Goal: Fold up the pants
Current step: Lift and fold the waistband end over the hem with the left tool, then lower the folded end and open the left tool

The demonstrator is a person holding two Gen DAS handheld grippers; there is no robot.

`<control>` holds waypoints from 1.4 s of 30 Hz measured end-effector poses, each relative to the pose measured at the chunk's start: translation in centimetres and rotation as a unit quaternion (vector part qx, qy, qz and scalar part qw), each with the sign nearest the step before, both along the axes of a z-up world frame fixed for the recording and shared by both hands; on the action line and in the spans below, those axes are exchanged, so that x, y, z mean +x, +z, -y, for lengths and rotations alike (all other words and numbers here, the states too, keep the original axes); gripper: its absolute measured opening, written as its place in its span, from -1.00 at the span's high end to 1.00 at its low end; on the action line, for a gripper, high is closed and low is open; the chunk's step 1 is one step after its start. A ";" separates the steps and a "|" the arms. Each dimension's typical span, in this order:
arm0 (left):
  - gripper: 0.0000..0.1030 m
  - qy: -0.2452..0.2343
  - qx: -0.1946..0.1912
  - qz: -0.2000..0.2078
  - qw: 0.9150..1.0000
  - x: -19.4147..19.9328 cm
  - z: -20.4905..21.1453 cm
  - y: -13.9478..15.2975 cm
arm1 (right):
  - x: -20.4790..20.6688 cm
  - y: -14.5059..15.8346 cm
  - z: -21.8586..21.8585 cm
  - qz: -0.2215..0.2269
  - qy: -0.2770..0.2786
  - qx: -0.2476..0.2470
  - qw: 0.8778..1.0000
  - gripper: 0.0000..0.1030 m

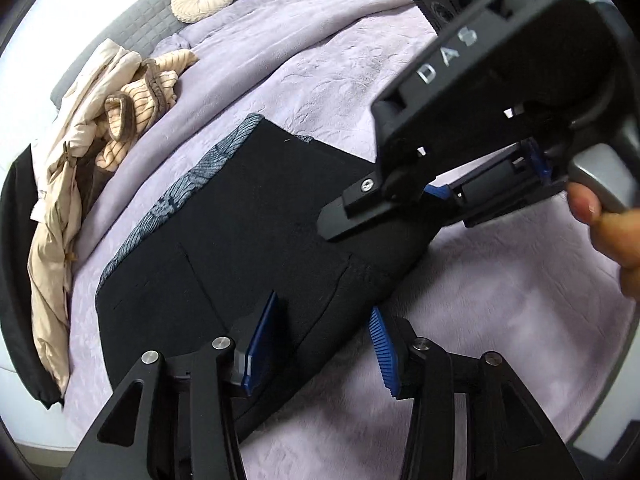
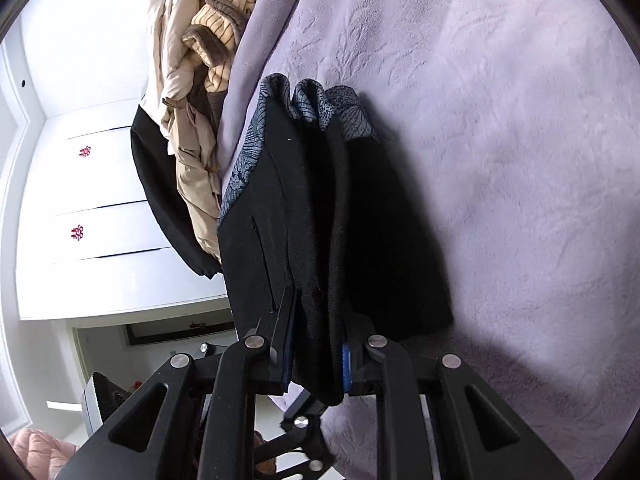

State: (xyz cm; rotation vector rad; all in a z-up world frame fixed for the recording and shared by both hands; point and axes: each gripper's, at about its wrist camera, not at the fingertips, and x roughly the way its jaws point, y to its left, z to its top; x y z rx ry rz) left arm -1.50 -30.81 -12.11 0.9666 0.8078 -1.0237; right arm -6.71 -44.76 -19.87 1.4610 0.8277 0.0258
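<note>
- the black pants (image 1: 248, 216) are lying on the lilac bedspread (image 1: 360, 64), already doubled over into a thick dark slab with a grey patterned lining showing along one edge; so I'd call this mid-fold, not the start
- right gripper (image 2: 316, 360) is pinched down on a bunched edge of the pants (image 2: 320, 220); several layers hang between its blue pads; in the left wrist view the same right gripper (image 1: 400, 200) hovers over the far half of the cloth, with a hand (image 1: 608, 232) wrapped round its handle
- left gripper (image 1: 320, 344) is spread apart above the near edge; fabric sits between its fingers (image 1: 260, 344) but the pads aren't pressing on it, so nothing is held there
- next move, my guess: the left needs to close on that near edge so both ends are controlled; then carry the held layers over and lay them flat
- pile of beige clothes (image 1: 100, 128) sits off to the side; keep the fold clear of it
</note>
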 end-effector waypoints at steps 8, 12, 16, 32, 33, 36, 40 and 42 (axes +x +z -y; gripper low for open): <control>-0.47 0.144 -0.033 -0.043 0.988 7.6 -4.4 3.4 | 1.6 2.4 -1.4 -0.060 0.064 -0.114 0.990 0.42; -0.47 0.264 -0.029 -0.030 0.964 14.9 -6.0 3.4 | 1.5 4.9 -1.0 -0.127 0.061 -0.196 0.970 0.27; -0.47 0.343 -0.035 -0.052 0.937 20.0 -7.2 2.4 | 1.4 8.8 0.3 -0.119 0.024 -0.252 0.960 0.27; -0.63 0.359 -0.012 -0.092 0.929 20.8 -9.6 0.9 | 6.7 6.4 -3.9 -0.184 0.111 -0.306 0.928 0.16; -0.63 0.355 -0.009 -0.094 0.930 20.5 -9.9 0.9 | 6.4 6.7 -4.0 -0.187 0.110 -0.308 0.926 0.16; -0.63 0.337 0.018 -0.088 0.937 18.0 -11.2 -0.1 | 6.1 7.8 -5.2 -0.195 0.102 -0.326 0.919 0.15; -0.80 0.340 0.030 -0.081 0.936 16.7 -12.7 -2.3 | 4.6 6.9 -6.4 -0.218 0.108 -0.326 0.914 -0.06; -0.83 0.348 0.033 -0.091 0.933 17.1 -12.8 -2.1 | 4.2 5.9 -6.5 -0.226 0.105 -0.307 0.918 -0.06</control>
